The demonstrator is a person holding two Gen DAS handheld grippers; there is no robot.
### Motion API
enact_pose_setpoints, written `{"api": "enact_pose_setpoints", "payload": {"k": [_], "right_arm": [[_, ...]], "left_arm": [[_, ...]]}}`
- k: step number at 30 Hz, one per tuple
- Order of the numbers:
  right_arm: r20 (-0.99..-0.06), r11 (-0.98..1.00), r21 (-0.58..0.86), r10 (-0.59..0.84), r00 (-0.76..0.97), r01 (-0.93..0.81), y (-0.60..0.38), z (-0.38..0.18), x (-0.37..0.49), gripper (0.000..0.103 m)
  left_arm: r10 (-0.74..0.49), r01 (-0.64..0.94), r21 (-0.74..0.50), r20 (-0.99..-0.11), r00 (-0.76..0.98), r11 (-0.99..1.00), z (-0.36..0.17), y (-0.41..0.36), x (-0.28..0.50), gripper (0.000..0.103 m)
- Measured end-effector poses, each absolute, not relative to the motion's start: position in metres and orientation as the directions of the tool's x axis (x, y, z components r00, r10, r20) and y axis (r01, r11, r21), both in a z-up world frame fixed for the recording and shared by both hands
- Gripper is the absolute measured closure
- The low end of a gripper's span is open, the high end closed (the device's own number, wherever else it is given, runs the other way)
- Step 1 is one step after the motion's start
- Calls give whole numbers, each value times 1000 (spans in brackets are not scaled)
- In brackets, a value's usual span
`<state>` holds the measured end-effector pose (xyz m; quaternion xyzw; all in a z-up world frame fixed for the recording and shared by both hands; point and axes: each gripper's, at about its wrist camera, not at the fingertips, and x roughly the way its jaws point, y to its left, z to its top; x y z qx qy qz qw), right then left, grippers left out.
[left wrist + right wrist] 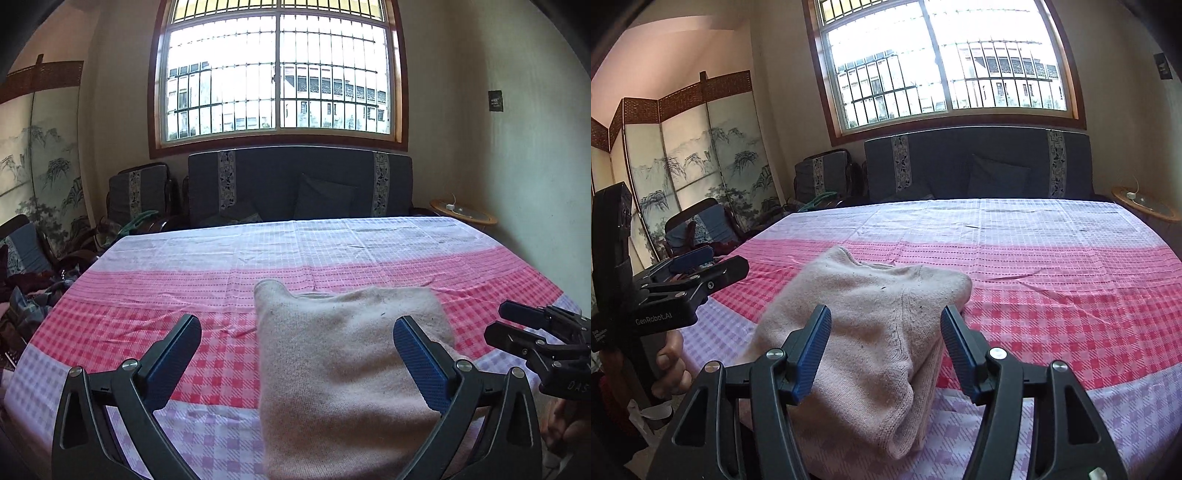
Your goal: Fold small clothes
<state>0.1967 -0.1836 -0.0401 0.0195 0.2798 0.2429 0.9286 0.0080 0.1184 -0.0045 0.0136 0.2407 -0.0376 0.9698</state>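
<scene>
A beige knitted garment (343,369) lies folded on the pink and lilac checked cloth (207,291). It also shows in the right wrist view (871,328), bunched in thick layers. My left gripper (297,354) is open and empty, just above the garment's near left part. It shows from the side in the right wrist view (713,264). My right gripper (884,347) is open and empty, over the garment's near right end. It shows at the right edge of the left wrist view (508,321).
A dark sofa (299,184) with cushions stands behind the table under a barred window. A painted folding screen (694,170) and chairs with piled clothes (26,291) are at the left. A small round side table (463,214) is at the far right.
</scene>
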Motion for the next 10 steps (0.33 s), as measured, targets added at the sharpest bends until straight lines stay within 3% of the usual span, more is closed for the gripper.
{"api": "enact_pose_setpoints", "payload": {"k": [6,10], "right_arm": [[-518,884,165,454,725,-437,-180,-39,194,43],[-515,887,161,449,730,-433,-178,-36,194,42]], "left_arm": [[53,-29,59,-445,894,998,-8,115,5,0],[39,-12,63,-450,892,998,-8,111,2,0]]}}
